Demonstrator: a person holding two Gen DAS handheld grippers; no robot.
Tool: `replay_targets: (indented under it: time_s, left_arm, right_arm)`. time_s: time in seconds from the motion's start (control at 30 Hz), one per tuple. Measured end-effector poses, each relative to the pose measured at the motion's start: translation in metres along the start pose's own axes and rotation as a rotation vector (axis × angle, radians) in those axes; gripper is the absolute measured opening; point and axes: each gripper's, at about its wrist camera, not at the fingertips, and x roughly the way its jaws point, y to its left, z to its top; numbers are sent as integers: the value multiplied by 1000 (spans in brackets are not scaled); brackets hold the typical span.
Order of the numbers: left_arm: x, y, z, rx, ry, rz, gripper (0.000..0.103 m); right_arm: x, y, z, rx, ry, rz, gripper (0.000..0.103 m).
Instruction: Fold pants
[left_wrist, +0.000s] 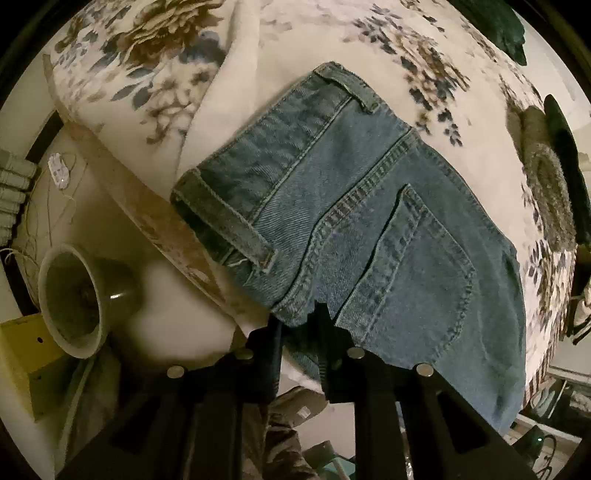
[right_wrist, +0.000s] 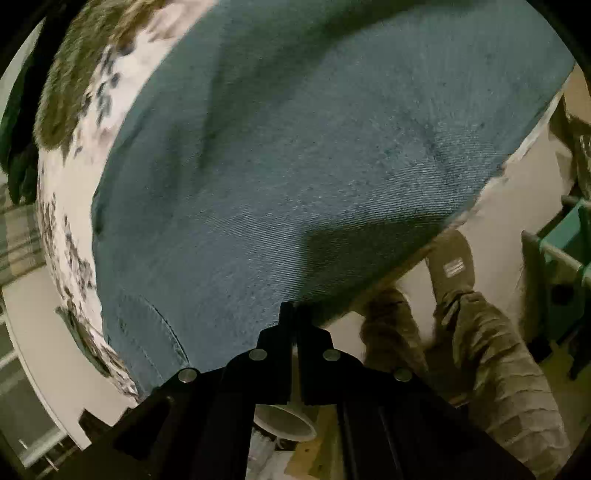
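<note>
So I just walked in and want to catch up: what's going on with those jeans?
A person is folding blue jeans on a floral-covered bed, with a gripper in each hand. The left gripper is pinched on the denim edge near the back pocket. The right gripper is clamped on the near edge further along the jeans.

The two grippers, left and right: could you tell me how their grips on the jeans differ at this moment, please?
The left gripper pinches the jeans at the waistband end, close to a back pocket; the right gripper pinches a plain edge of denim with no seams nearby. The left jaws keep a thick bunch of cloth between them, while the right jaws stand almost touching on a thin edge. Both are shut on the jeans near the edge of the flowered bedspread.
</note>
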Motion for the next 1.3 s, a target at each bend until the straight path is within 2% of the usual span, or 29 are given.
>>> replay_targets:
  time_s: [0.2, 0.3, 0.33, 0.37, 0.4, 0.43, 0.5, 0.53, 0.57, 0.6, 0.7, 0.87, 1.07, 1.17, 1.3]
  left_arm:
    - [15, 6, 0, 23, 33, 26, 10]
    - [20, 2, 1, 36, 50, 54, 15]
    - [18, -2, 4, 50, 57, 65, 16]
    - [14, -6, 4, 65, 60, 75, 17]
    - [9, -13, 3, 83, 60, 93, 20]
    - [3, -22, 1, 111, 52, 121, 25]
    - [-9, -40, -6, 178, 29, 133, 38]
    - [-15, -53, -13, 229, 5, 134, 56]
    - [-19, -71, -19, 284, -12, 135, 89]
    - [-21, -92, -27, 343, -20, 127, 97]
    - [-18, -149, -51, 481, -40, 114, 99]
    - [13, -249, -104, 628, 10, 12, 99]
    - [66, -359, -179, 819, 67, 11, 99]
    - [86, -401, -213, 886, 75, 21, 99]
    - [110, -450, -257, 941, 110, 15, 99]
  right_arm:
    - [18, -8, 5, -21, 43, -53, 2]
    - [29, -9, 14, -45, 92, -76, 9]
    - [28, -9, 16, -44, 112, -54, 22]
    - [24, -8, 18, -57, 110, -37, 47]
    - [16, -5, 18, -90, 93, -29, 58]
    - [7, -3, 18, -125, 78, -21, 69]
    - [-8, 2, 18, -184, 51, -18, 69]
    - [-20, 2, 19, -204, 21, -16, 69]
    - [-29, -2, 21, -203, -3, 1, 69]
    - [-39, -9, 24, -185, -27, 19, 69]
    - [-64, -47, 40, -93, -110, 57, 69]
    - [-120, -153, 84, 131, -319, 87, 69]
    - [-187, -286, 134, 379, -549, 142, 69]
    - [-204, -336, 161, 449, -605, 187, 69]
    - [-203, -377, 191, 502, -610, 247, 69]
